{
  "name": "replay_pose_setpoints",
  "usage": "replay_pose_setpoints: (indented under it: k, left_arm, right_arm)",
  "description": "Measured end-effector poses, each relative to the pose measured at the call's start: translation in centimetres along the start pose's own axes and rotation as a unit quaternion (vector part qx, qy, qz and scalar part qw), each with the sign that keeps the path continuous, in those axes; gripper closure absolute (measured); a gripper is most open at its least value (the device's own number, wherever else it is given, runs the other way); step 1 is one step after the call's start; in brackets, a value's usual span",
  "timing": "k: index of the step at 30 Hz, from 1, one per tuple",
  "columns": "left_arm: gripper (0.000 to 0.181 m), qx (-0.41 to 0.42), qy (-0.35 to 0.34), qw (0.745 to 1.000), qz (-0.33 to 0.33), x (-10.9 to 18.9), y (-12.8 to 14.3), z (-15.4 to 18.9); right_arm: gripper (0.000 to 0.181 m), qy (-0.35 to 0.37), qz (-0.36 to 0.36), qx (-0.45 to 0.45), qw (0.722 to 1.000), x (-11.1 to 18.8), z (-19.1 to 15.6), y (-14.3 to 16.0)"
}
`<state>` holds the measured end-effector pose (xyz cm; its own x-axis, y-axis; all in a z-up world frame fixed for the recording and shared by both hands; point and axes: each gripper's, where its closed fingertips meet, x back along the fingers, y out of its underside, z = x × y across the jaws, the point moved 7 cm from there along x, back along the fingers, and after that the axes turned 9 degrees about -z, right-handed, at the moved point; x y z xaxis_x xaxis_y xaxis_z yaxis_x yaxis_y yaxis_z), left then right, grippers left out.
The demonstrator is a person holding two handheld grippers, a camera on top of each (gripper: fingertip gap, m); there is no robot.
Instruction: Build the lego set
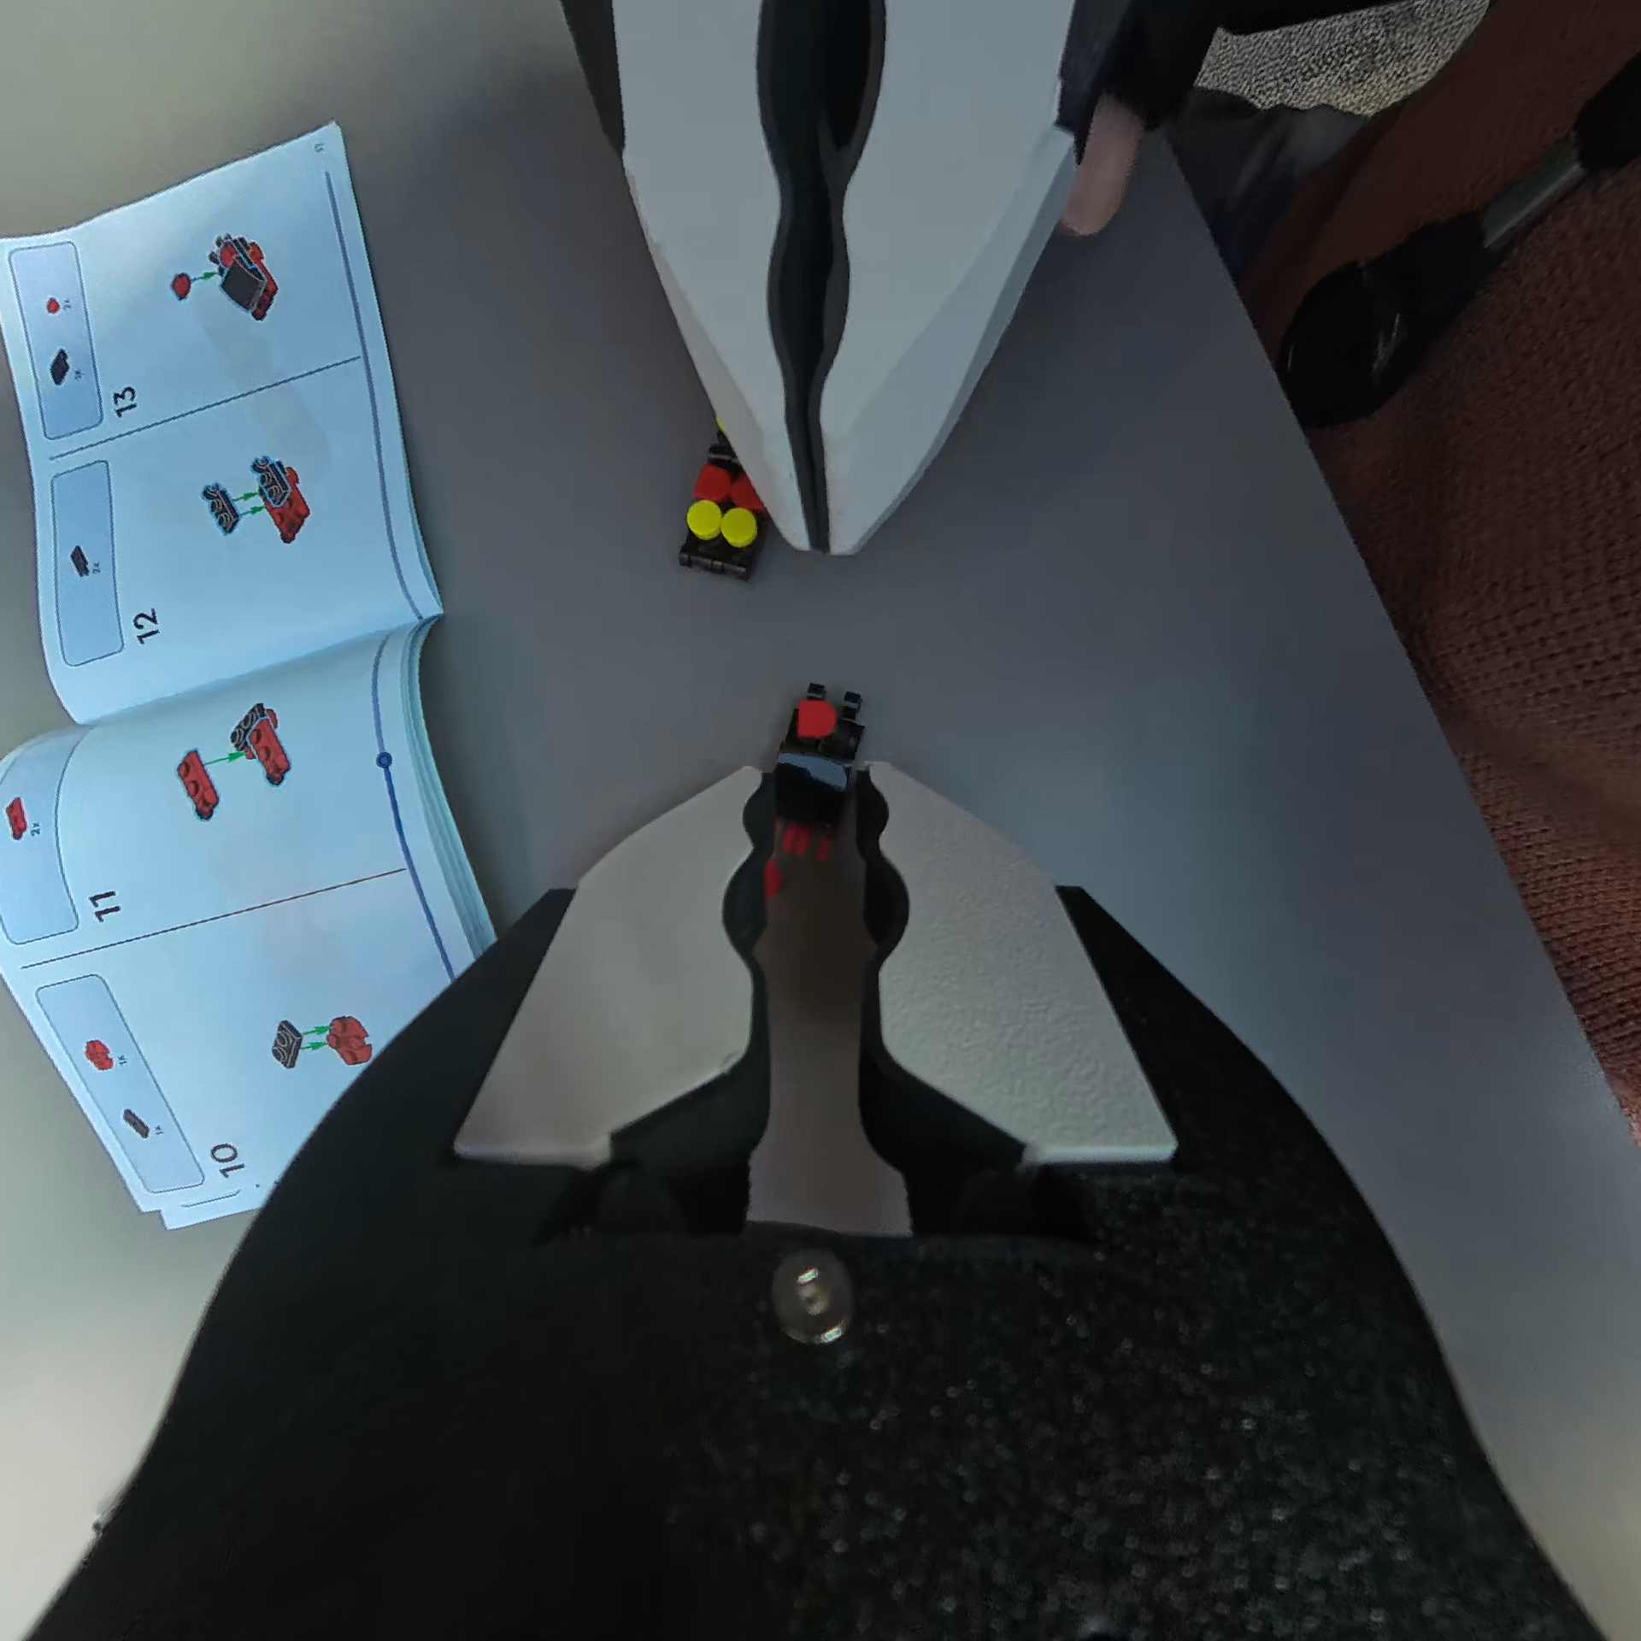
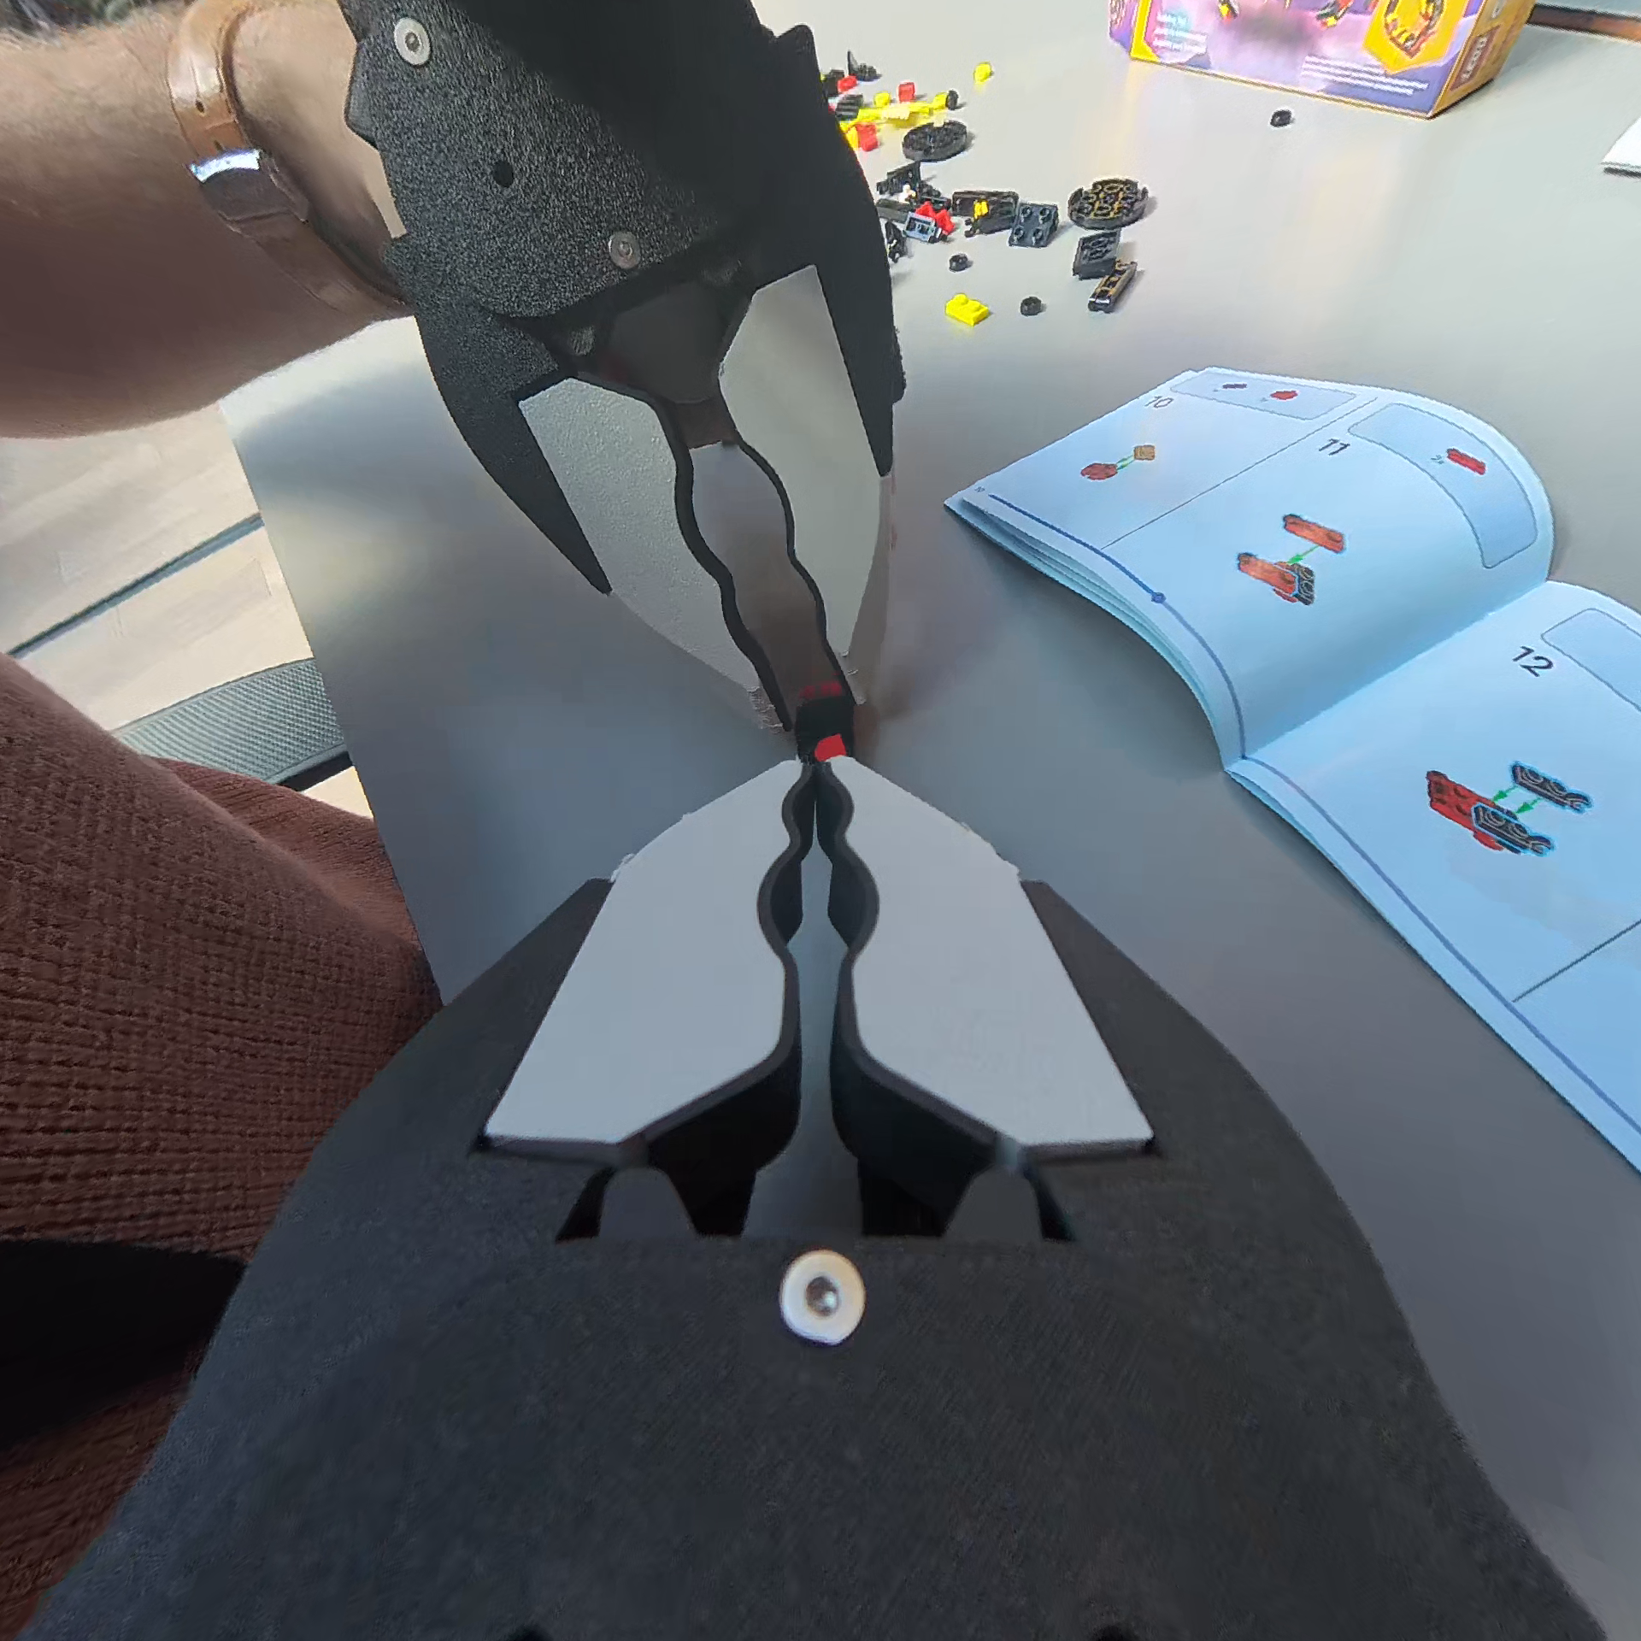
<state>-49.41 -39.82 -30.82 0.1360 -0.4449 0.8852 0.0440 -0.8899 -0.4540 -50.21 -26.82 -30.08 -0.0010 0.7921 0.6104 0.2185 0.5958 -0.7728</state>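
grey table [image 1: 1021,622] fills both views, with brown carpet [image 1: 1510,622] past its edge in the left wrist view.

left hand-held gripper [image 1: 812,777] has its jaws closed on a small lego build [image 1: 817,755] of black and red pieces, held at the fingertips with a red stud on top. the build pokes out past the tips, above the table. in the right wrist view the same gripper [image 2: 812,710] comes down from the far side, a hand with a brown wrist strap [image 2: 240,178] behind it, and the build [image 2: 824,730] sits pinched at its tips.

right hand-held gripper [image 2: 812,772] has its jaws pressed together with nothing visible between them; its tips sit just beside the build, and i cannot tell whether they touch it. in the left wrist view it [image 1: 817,542] points down from the far side, fingertips closed and well apart from the build.

a second small lego piece [image 1: 721,524], black with two yellow studs and some red ones, lies on the table just left of the right gripper's tips, partly hidden by them.

an open booklet [image 1: 222,622] with light blue pages lies on the table, left in the left wrist view and right in the right wrist view [image 2: 1376,675]. far on the table, loose bricks [image 2: 977,186] in black, yellow and red lie scattered, with a purple and yellow box [image 2: 1314,44] beyond them. a brown knit sleeve [image 2: 178,977] shows at the near left.
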Motion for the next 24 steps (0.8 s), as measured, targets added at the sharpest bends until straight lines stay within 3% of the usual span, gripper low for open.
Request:
replay_pose_setpoints:
  k: [1,11,17,24]
  left_arm:
    - [0.164,0.0,-0.001,1.0,0.008,0.0,0.1,0.0]
    - [0.154,-0.021,-0.001,0.997,0.074,0.4,0.6,-0.1]
    - [0.147,-0.071,0.014,0.995,0.074,-0.6,0.7,-0.3]
    - [0.151,-0.067,0.037,0.994,0.073,-0.9,1.0,0.0]
  right_arm:
    - [0.181,0.005,-0.011,0.007,1.0,-0.4,-0.1,-0.1]
    - [0.181,0.044,-0.063,0.04,0.996,-2.3,-0.7,-0.6]
    - [0.181,0.023,-0.067,0.026,0.997,-2.0,-1.5,0.0]
    - [0.181,0.044,-0.069,0.03,0.996,-2.4,-1.4,-0.3]
